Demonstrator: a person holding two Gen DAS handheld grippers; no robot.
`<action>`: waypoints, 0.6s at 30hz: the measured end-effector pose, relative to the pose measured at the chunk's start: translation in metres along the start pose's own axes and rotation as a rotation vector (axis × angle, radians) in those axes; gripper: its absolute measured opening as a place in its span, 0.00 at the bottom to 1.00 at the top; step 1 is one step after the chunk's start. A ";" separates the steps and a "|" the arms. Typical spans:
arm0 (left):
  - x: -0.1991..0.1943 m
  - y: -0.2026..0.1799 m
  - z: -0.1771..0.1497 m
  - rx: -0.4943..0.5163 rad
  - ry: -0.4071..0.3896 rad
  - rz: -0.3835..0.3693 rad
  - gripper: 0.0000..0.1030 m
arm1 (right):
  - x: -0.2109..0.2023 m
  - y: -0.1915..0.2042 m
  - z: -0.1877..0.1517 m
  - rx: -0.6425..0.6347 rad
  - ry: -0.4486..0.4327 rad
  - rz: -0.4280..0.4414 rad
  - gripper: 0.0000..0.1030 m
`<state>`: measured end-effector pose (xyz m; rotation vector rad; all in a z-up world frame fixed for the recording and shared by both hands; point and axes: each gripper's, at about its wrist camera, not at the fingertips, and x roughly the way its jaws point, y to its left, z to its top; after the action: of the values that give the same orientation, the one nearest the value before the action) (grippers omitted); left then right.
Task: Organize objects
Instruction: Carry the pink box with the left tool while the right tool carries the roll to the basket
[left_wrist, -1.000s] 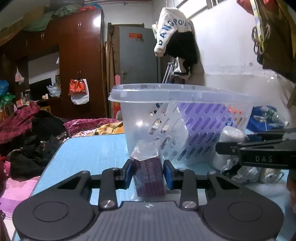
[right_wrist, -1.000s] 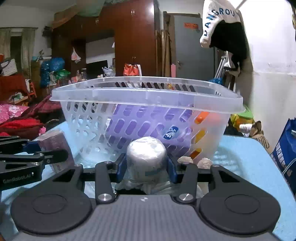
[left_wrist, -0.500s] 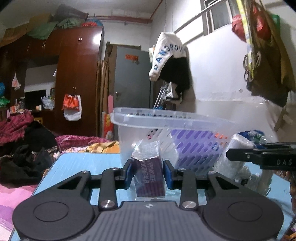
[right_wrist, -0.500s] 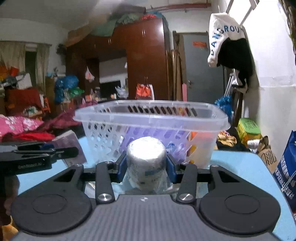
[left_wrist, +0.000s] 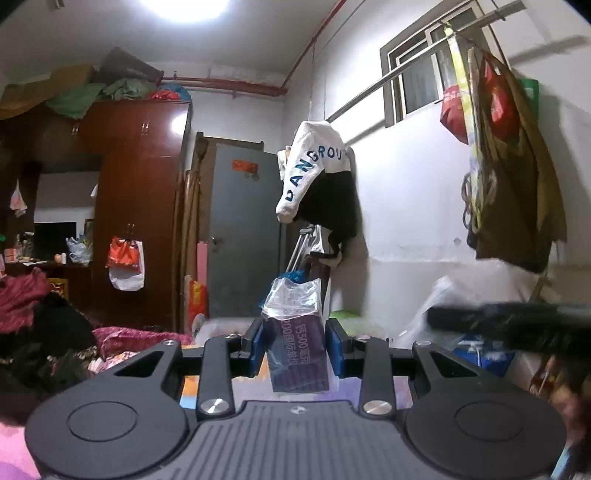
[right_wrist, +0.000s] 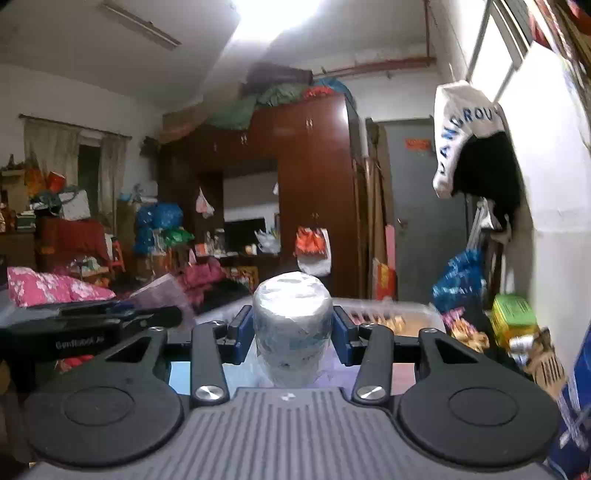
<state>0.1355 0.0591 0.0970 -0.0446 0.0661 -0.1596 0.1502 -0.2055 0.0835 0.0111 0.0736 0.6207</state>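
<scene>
Left wrist view: my left gripper (left_wrist: 294, 345) is clamped on the purple packet (left_wrist: 298, 356), blue pads pressing both its sides, its clear plastic top sticking up between the fingers.
Right wrist view: my right gripper (right_wrist: 287, 334) is clamped on the wrapped roll (right_wrist: 291, 332), which stands upright between the pads.
Neighbour: each claw shows in the other's view, the right one as a blurred dark bar at the right edge, the left one low on the left with the packet tilted beside it.
What changed: a second ago both claws sat low on the blue tabletop, right against the basket's slotted wall. Now both have risen with their loads, and the wall has dropped out of sight.
Basket: only its pale rim (right_wrist: 391, 305) shows, just beyond the roll in the right view; in the left view I cannot make it out with any certainty.
Tabletop: a sliver of blue (right_wrist: 236, 373) under the right fingers, nothing more.
Meaning: I judge both things are lifted clear of the rim, so the carry over the basket is next.
Next move: bring each claw forward over the opening, then let go.
Risk: the packet's slippery wrap could slide in my grip.
</scene>
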 end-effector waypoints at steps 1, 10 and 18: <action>0.014 0.000 0.010 -0.003 0.016 0.011 0.37 | 0.014 0.000 0.008 -0.006 0.009 -0.003 0.46; 0.114 0.027 0.023 -0.094 0.203 0.111 0.37 | 0.138 -0.023 0.006 0.053 0.222 -0.108 0.46; 0.132 0.030 0.014 -0.111 0.283 0.154 0.37 | 0.152 -0.034 0.005 0.087 0.251 -0.126 0.46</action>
<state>0.2710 0.0677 0.1010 -0.1275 0.3595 -0.0076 0.2931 -0.1446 0.0775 0.0124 0.3421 0.4898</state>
